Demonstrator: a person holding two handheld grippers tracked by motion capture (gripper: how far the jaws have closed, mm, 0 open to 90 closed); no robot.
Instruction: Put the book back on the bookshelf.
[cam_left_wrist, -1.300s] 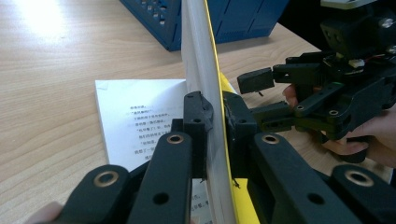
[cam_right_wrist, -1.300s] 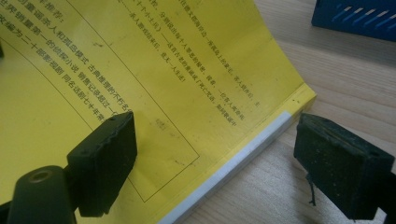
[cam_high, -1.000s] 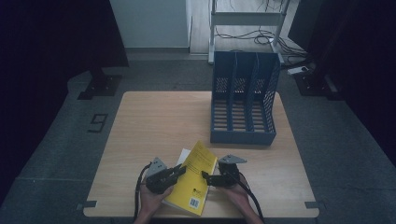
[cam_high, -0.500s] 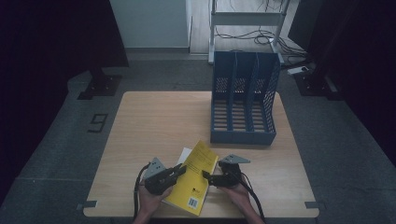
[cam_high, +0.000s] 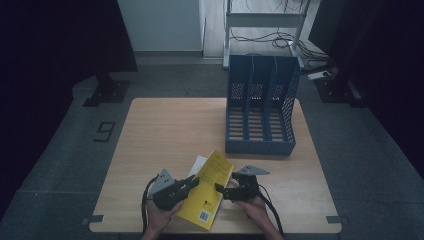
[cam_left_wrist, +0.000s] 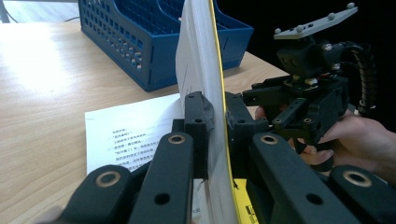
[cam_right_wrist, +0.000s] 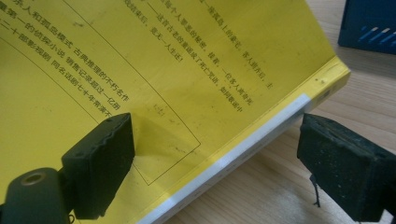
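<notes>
A yellow book is being lifted off the near edge of the desk, tilted up on its long edge over a printed sheet that lies flat beneath it. The left tool is closed on the book's page edge, its two black jaws pressed to either side of the block of pages, as is seen in the left gripper view. The right tool is held wide, one jaw over the yellow back cover and the other out past the spine above bare wood, so nothing is gripped by it yet. The step in hand is judged to be the raising of the book to an upright pose, presumably for the blue file rack that stands well apart at the far right of the desk. For the next move, the right tool would need to be closed across the spine so that the weight is shared, and the sheet should be left undisturbed.
</notes>
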